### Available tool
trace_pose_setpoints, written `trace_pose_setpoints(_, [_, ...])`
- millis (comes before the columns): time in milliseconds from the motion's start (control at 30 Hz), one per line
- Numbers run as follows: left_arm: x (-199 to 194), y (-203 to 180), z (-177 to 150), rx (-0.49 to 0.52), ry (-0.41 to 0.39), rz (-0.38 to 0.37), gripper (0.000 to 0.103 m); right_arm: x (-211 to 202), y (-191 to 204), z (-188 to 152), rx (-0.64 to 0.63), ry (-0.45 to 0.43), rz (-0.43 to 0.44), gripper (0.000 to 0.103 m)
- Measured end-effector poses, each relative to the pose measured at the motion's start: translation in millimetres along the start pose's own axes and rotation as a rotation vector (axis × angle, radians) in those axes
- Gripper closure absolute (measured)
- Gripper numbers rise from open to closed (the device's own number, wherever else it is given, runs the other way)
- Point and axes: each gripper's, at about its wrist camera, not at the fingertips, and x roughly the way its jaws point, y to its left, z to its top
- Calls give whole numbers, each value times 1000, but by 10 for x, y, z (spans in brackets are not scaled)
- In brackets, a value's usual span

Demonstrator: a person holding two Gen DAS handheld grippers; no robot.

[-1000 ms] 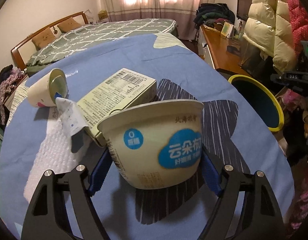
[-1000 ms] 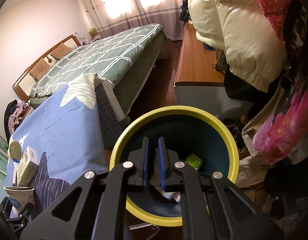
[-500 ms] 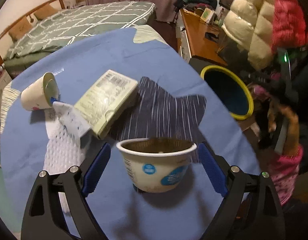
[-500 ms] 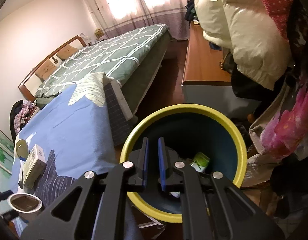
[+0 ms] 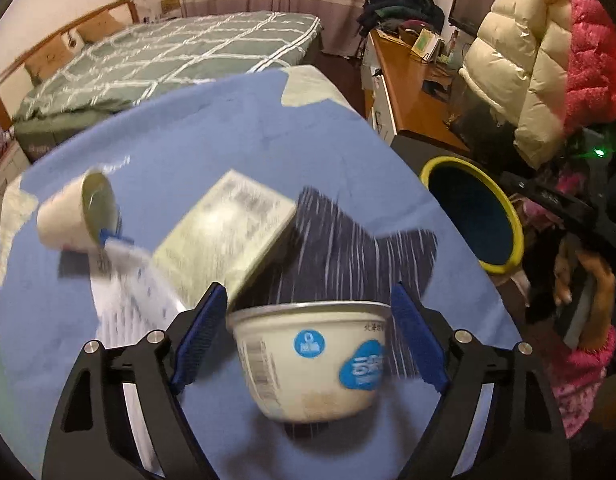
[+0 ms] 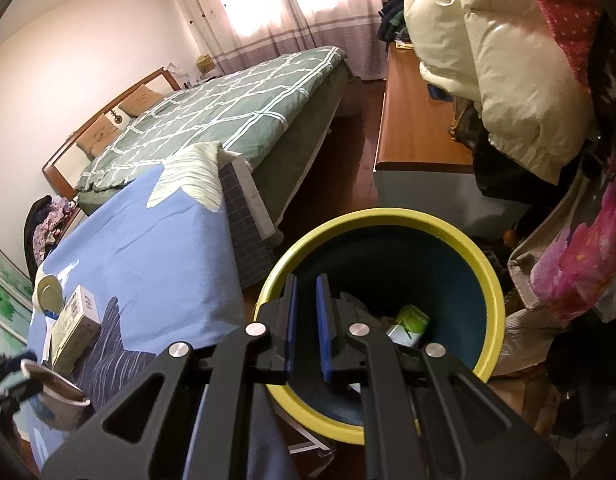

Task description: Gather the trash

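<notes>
A white yogurt cup (image 5: 308,364) with blue labels stands on the blue cloth (image 5: 188,128), between the fingers of my left gripper (image 5: 308,289). The jaws are closing, and the blue pads sit just outside the cup's rim on both sides. Behind the cup lie a pale carton box (image 5: 224,236), a tipped paper cup (image 5: 76,216) and a white wrapper (image 5: 124,292). My right gripper (image 6: 306,280) is shut on nothing and hovers over the yellow-rimmed bin (image 6: 387,216). A green carton (image 6: 409,322) lies in the bin. The yogurt cup (image 6: 56,396) also shows at the right wrist view's lower left.
The bin (image 5: 503,208) stands off the table's right edge, and a person's hand (image 5: 583,280) holds the right gripper beside it. Beyond are a bed with a green checked cover (image 6: 236,108), a wooden desk (image 6: 415,136) and puffy coats (image 6: 507,60) hanging at the right.
My left gripper let go of the yogurt cup and pulled up and back, leaving it on the cloth. It is now nearer again, with the jaws narrower around the rim. The right gripper stayed over the bin.
</notes>
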Motion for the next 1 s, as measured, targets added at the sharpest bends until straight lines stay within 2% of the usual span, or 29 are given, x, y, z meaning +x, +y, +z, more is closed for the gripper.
trace_pose_setpoints(233, [356,84,492,-5,3,15,20,0,-20,-1,5,4,-6,94])
trace_pose_setpoints(333, [355,257,661,-52,-37,85,21,27,-20,-2,6,10,-2,94])
trace_pose_setpoints(433, [132,380,639,-111,-112,74,21,29,-11,-15,4,12,11,94])
trace_pose_setpoints(500, [-100,344,479,-93,-169,63,21,28,0,-24,5,15,29,94])
trace_pose_setpoints(567, [-279,310,275,-80,-199,70,21,-40,73,-45,-11,12,97,94])
trace_pose_setpoints(700, [-590,378,-194,-100,-235,145,21,-255,473,-191,-128,20,225,94])
trace_pose_setpoints(833, [-816,561,-666,-172,-260,221,21,-279,975,-415,-267,118,374,94])
trace_pose_setpoints(1000, [-975,758,-1067,-258,-274,263,21,-107,1413,-698,-332,276,501,94])
